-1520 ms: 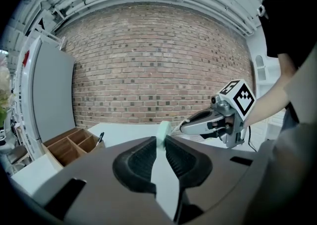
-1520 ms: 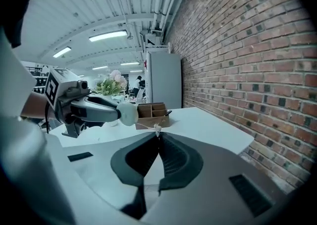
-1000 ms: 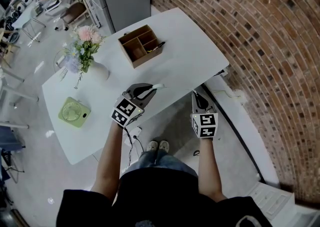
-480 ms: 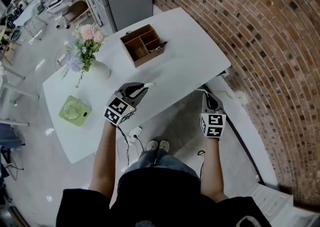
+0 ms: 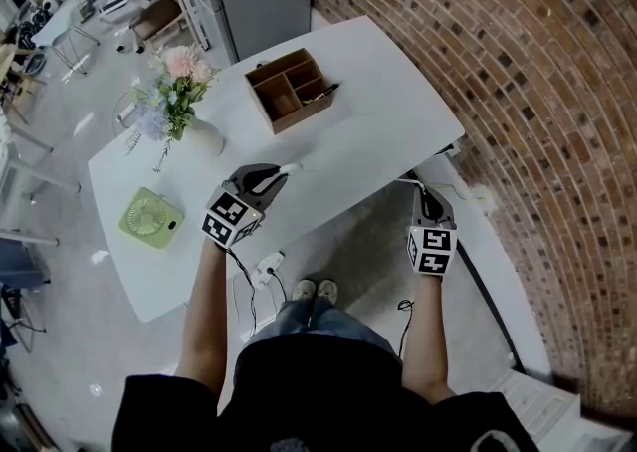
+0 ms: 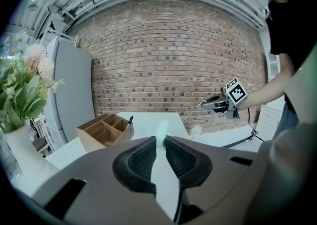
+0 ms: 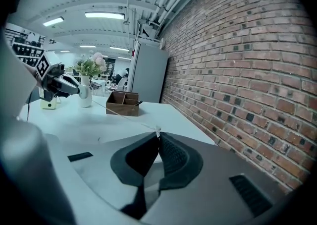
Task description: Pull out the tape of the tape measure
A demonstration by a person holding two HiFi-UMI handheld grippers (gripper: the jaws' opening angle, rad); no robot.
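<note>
The left gripper (image 6: 159, 142) is clamped on the tape measure (image 6: 161, 131). The right gripper (image 7: 157, 137) is squeezed tight on the end of the tape (image 7: 130, 117).

The tape measure is small and pale, a whitish green, and it looks blurry up close. It sits above the near edge of the white table (image 5: 378, 112). The tape is out of it and runs as a thin pale line across to the right gripper. It has a little white tab at its tip, right at the pinched jaws.

The right gripper is held out past the table's corner, over the floor, well apart from the left one. In the head view the tape is too thin to see well.

On the table, beyond the left gripper, is a wooden box (image 5: 289, 92) with a dark pen (image 5: 324, 92) in it. To the box's left stands a white vase of flowers (image 5: 202, 139). A green fan (image 5: 151, 218) lies nearer the person. A brick wall (image 5: 518, 92) is on the right. A white plug box (image 5: 267, 264) lies on the floor near the person's shoes (image 5: 314, 291).
</note>
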